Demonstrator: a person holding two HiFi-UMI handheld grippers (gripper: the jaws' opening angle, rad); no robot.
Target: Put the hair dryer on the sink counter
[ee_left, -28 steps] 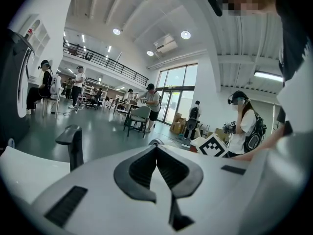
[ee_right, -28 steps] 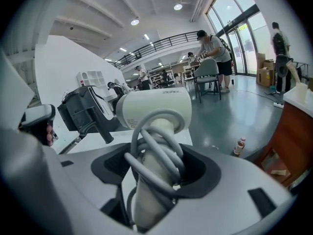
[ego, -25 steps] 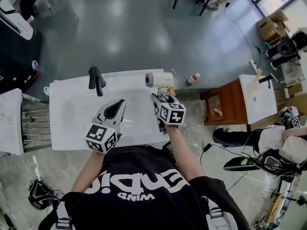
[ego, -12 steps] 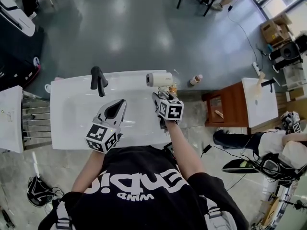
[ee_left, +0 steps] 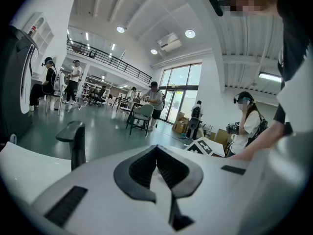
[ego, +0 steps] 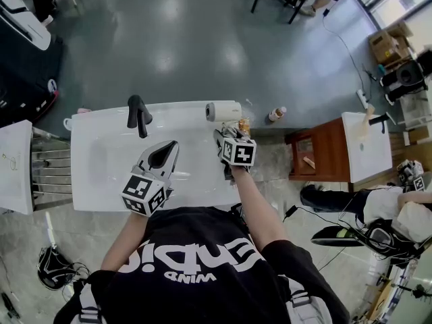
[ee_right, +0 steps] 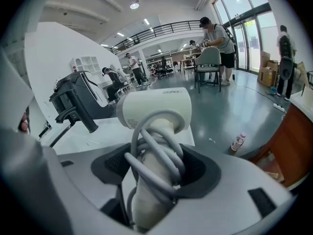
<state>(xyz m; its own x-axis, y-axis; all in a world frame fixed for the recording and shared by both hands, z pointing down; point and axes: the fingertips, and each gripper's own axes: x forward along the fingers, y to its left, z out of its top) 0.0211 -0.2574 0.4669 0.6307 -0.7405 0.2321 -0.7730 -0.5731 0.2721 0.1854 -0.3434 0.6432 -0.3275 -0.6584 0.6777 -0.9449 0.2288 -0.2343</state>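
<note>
The white hair dryer has its grey cord wound round the handle. My right gripper is shut on that handle, with the dryer's barrel lying crosswise over the far right part of the white sink counter. Whether the barrel touches the counter I cannot tell. My left gripper hovers over the counter's front middle, its jaws shut with nothing between them. A black faucet stands at the counter's far edge, left of the dryer.
A small bottle stands on the floor just past the counter's right end. A wooden cabinet is to the right and a metal rack to the left. Another person sits at the right.
My right gripper has sunk a little and tipped further down, still holding the hair dryer over the counter's far right. The left gripper has stayed where it was.
</note>
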